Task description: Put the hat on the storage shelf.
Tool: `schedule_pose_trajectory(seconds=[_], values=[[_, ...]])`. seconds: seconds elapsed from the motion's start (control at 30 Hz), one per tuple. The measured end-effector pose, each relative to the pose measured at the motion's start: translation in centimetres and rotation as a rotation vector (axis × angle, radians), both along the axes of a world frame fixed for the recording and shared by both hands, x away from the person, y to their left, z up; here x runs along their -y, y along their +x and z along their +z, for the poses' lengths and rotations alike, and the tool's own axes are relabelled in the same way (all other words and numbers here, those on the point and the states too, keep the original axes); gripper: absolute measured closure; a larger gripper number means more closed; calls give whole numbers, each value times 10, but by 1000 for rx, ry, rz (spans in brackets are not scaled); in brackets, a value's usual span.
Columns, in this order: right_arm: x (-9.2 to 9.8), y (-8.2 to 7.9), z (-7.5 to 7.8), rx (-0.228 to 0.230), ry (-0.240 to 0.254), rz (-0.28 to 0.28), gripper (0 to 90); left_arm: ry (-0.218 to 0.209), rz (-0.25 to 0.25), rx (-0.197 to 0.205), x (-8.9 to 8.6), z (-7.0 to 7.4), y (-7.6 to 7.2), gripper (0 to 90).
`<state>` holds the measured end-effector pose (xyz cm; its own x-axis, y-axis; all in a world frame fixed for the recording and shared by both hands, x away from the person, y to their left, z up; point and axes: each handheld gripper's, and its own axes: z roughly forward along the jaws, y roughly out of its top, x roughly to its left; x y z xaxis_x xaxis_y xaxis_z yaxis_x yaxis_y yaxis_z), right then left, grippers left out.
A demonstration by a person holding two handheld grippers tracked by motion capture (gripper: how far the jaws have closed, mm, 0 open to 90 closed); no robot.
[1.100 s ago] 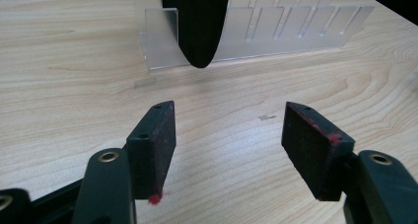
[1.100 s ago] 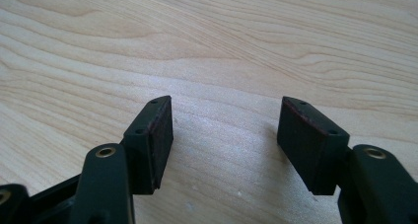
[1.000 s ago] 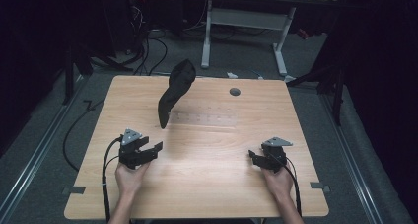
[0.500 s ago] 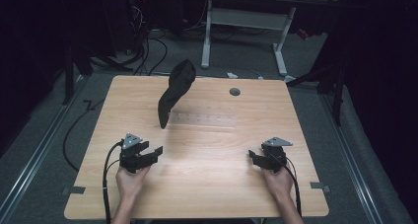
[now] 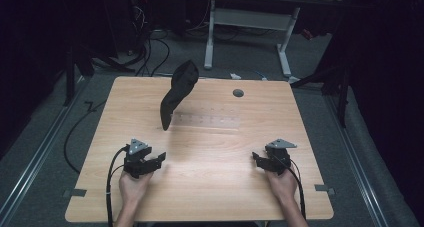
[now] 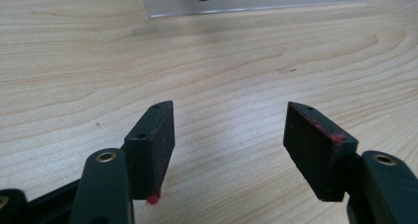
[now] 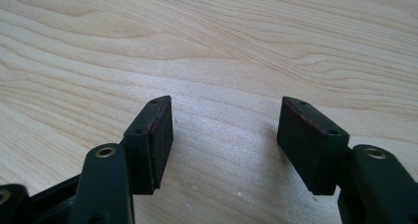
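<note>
Both grippers sat low near the front edge of the wooden table (image 5: 210, 187), each held in one of the person's hands, and the placing read as a ready pose rather than work in progress. The left gripper (image 5: 159, 159) lay toward the front left corner with its jaws standing wide and nothing between them; in the left gripper view its pads (image 6: 160, 145) framed only bare wood, with the clear plate (image 6: 256, 2) ahead of them. The right gripper (image 5: 257, 161) lay toward the front right corner, its jaws likewise wide apart and empty. The thing nearest to be handled was the dark curved piece (image 5: 177, 92), which stood tilted with its lower tip on the left end of a clear plate (image 5: 207, 121), in the back half of the table nearer the left edge, its top leaning out toward the back edge. It seemed propped there to be easy to reach from the front. A small round grey plug (image 5: 238, 93) sat near the back edge, well apart from it. Between the grippers and the plate lay open wood, so either hand had free room to move forward; the left had the shorter path. The leaning piece looked likely to tip if nudged.
</note>
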<state>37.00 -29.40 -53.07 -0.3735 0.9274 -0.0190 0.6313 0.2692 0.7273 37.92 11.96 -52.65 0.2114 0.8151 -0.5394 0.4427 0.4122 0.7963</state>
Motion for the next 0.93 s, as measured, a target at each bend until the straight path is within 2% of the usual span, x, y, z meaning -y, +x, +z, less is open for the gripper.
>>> schedule_pose_trajectory(seconds=[0.17,0.37,0.6,0.93], values=[[0,0,0,0,0,0,388,27,8,-8,2,-9,0,366],[0,0,0,1,-1,0,388,100,5,-1,6,-17,-1,365],[0,0,0,0,-1,0,388,162,-1,5,13,-20,-2,351],[0,0,0,0,0,0,388,160,1,2,12,-20,-1,338]])
